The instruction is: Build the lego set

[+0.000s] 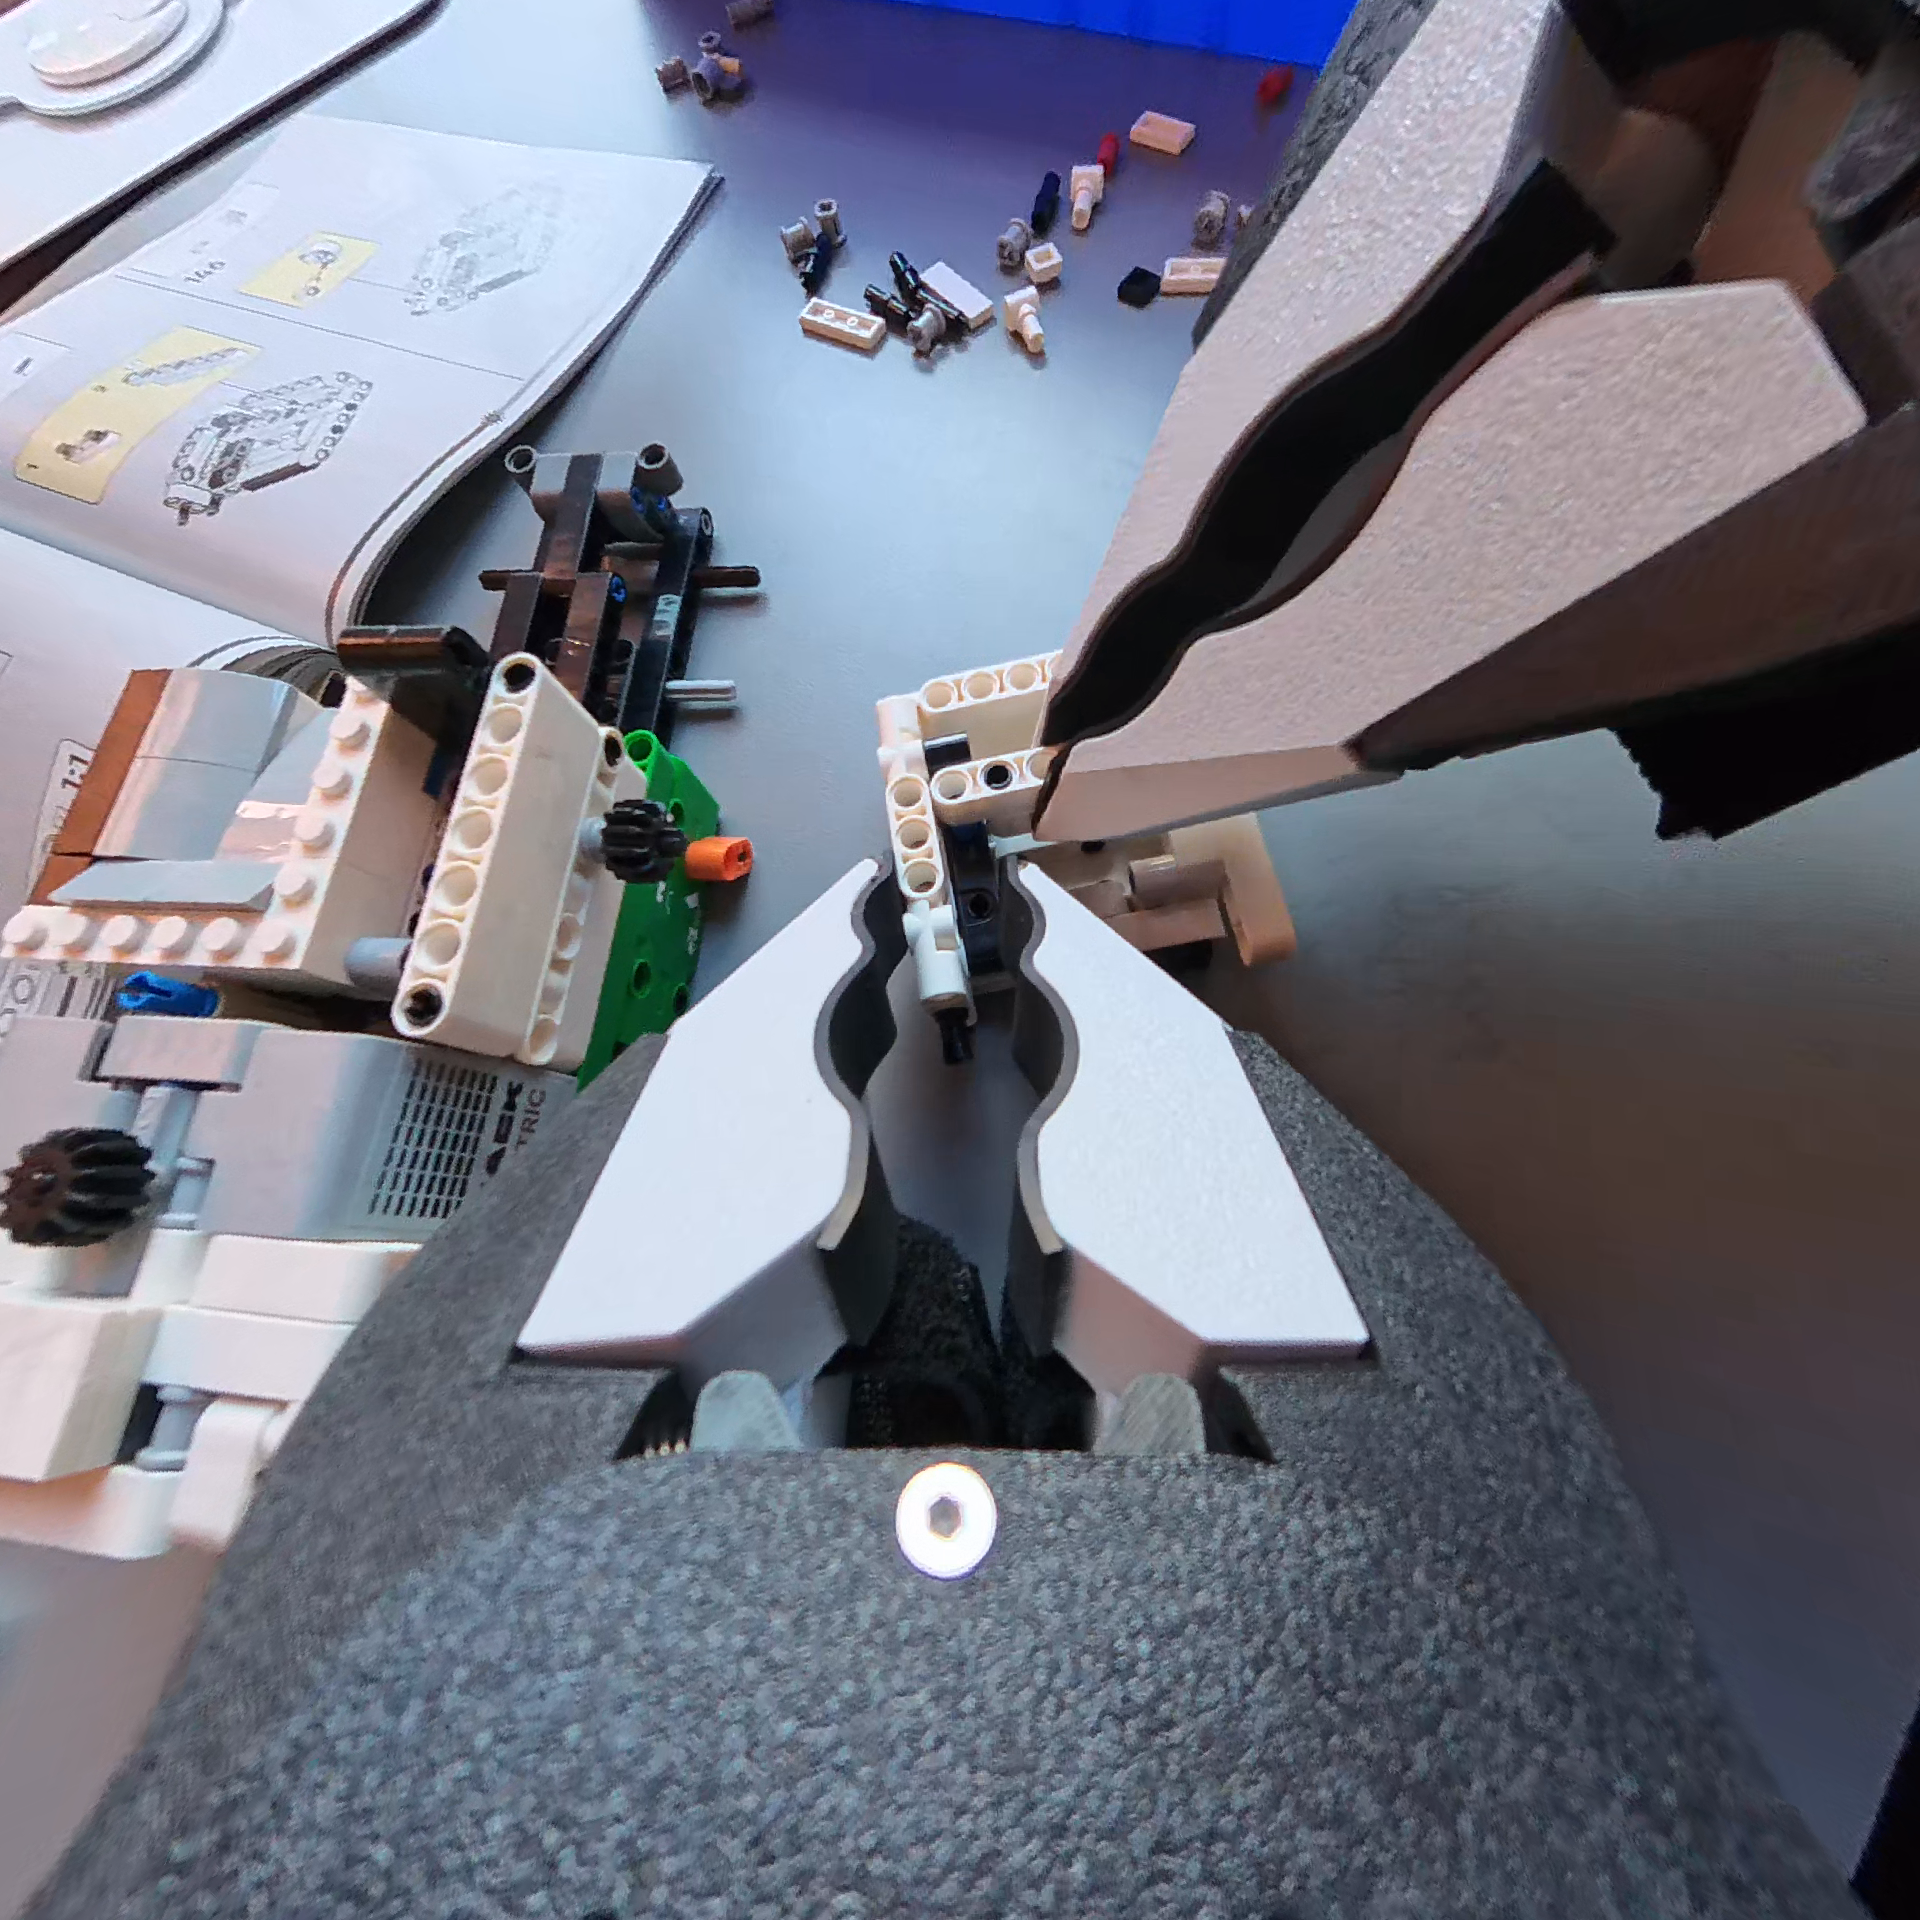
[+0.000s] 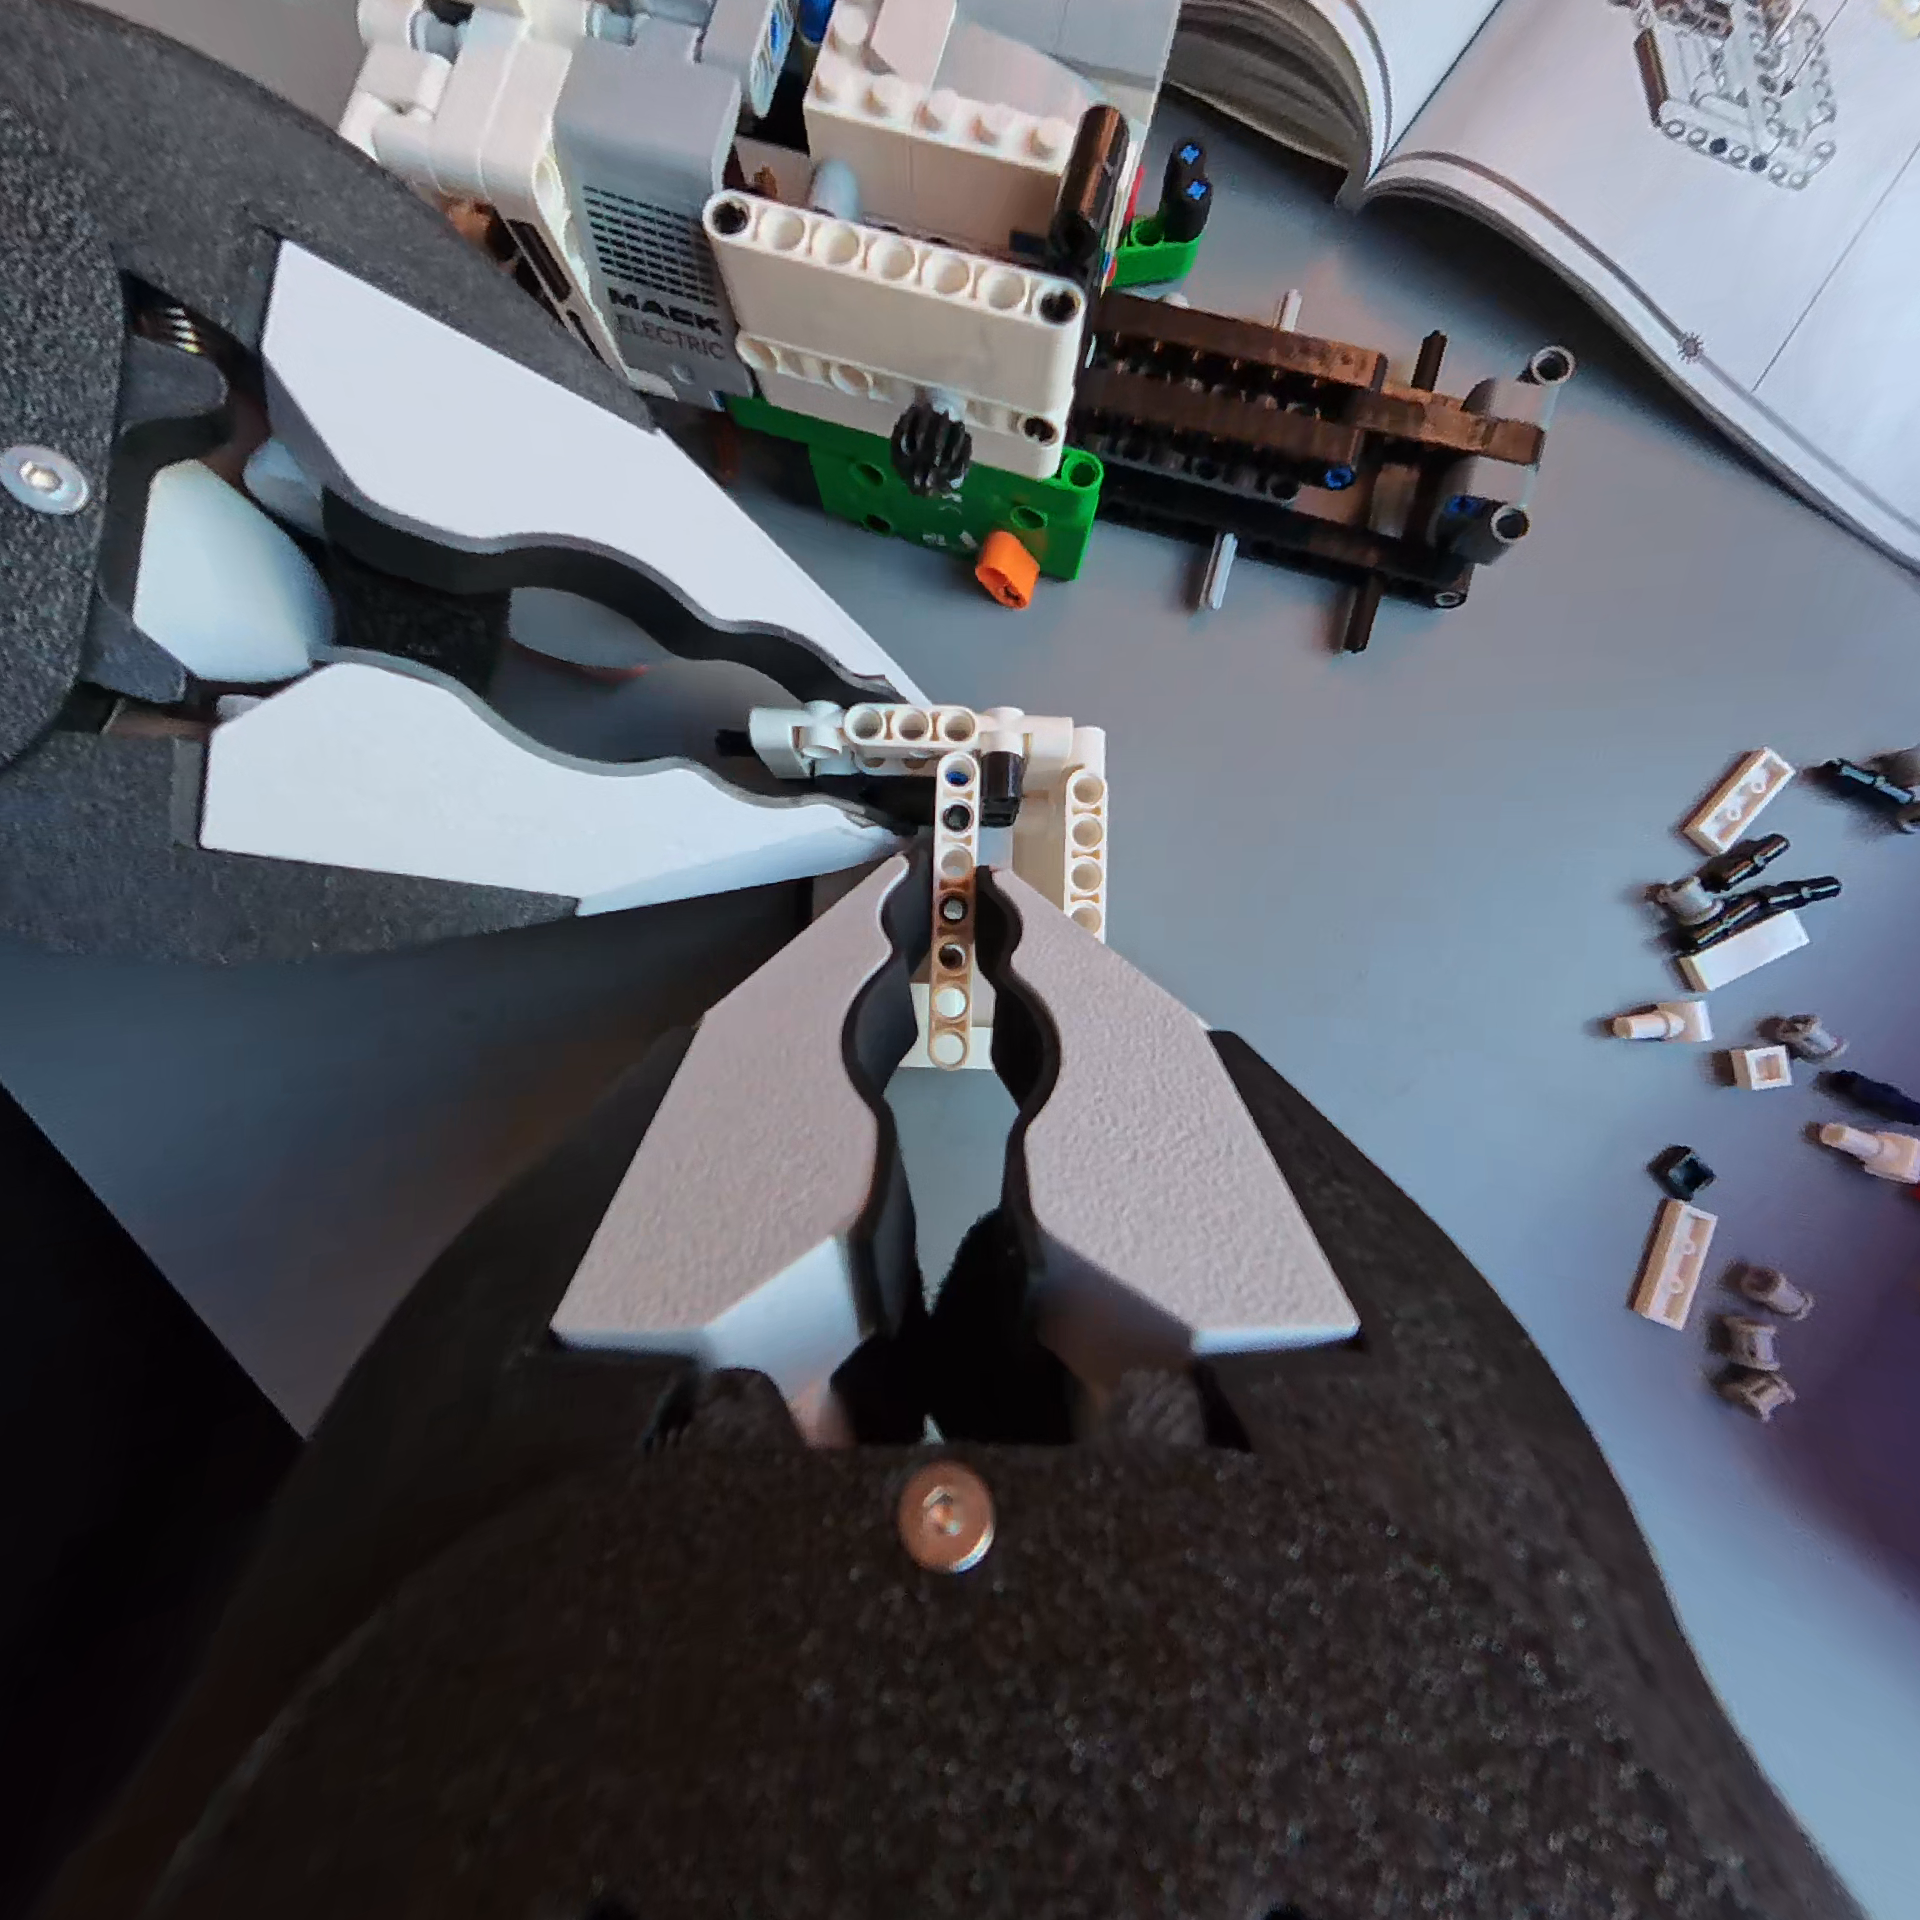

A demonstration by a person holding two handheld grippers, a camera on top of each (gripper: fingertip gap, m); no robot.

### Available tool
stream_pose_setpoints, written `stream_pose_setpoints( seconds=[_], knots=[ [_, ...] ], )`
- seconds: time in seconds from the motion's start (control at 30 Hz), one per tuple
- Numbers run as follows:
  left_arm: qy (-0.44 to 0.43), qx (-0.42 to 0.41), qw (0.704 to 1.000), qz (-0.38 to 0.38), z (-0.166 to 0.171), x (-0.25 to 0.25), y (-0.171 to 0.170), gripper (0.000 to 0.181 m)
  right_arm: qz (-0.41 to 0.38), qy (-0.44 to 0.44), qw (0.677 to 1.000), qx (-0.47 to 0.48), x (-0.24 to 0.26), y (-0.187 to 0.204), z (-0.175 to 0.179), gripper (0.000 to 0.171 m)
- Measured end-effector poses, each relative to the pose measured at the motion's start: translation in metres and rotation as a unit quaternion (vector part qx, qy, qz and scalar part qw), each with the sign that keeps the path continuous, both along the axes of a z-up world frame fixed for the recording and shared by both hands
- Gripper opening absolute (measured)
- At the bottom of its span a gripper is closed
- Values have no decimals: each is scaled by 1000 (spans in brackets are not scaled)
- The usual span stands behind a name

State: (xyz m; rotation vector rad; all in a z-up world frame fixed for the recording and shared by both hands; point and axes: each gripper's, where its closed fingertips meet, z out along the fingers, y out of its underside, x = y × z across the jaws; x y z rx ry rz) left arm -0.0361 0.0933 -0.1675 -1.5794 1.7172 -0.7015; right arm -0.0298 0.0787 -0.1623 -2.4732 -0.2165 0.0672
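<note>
A grey surface [image 2: 1351, 935] carries an open instruction booklet [image 1: 343, 343], scattered small pieces [image 1: 935, 291] and a partly built white, green and black truck [image 2: 914, 312]. Between the grippers sits a small white beam subassembly [image 2: 966, 769]: the left gripper [image 1: 951, 883] jaws pinch its pin end, and the right gripper [image 2: 951, 883] jaws close on its long beam.

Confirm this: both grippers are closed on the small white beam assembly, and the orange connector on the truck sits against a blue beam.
Not quite. The orange connector sits against a green beam, not a blue one; the right wrist view shows it. The rest holds: the left gripper and right gripper are both closed on the white assembly.
</note>
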Motion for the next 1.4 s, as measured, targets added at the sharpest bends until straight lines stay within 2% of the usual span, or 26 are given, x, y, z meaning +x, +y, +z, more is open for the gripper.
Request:
stream_pose_setpoints(
  seconds=[0.23, 0.4, 0.63, 0.77, 0.87, 0.93, 1.0, 1.07, 1.17, 1.3, 1.4],
  knots=[
    [0, 8, 1000, 1, 0, 0, 0, 17, 5, 6, 1000, 9, 0, 0, 0, 8],
    [0, 2, 1000, 1, 0, 0, 0, 16, 9, 19, 1000, 11, -3, -1, 1, 16],
    [0, -4, 1000, 0, 0, 0, 0, 16, 18, 20, 998, 59, 0, -3, 19, 15],
    [0, -4, 1000, -1, 0, 0, 0, 16, 4, 13, 996, 87, 18, -11, 30, 16],
    [-5, -1, 1000, -3, 2, -1, 0, 16, -10, 104, 988, 115, 28, -20, 38, 19],
    [-15, 0, 1000, -14, 5, -2, -4, 16, 3, 238, 967, 95, 21, -29, 35, 38],
    [-18, 1, 999, -29, 6, -5, -10, 15, 15, 371, 926, 66, 9, -35, 33, 64],
    [-18, 7, 999, -44, 7, -10, -15, 15, 11, 438, 898, 40, 5, -37, 27, 79],
    [-26, 15, 998, -62, 11, -17, -21, 16, 20, 484, 874, 23, 3, -37, 31, 79],
    [-59, 18, 995, -83, 29, -23, -29, 16, 62, 501, 863, -19, -12, -36, 31, 76],
    [-81, 10, 992, -94, 44, -26, -34, 15, 87, 546, 832, -41, -26, -36, 36, 76]
  ],
)
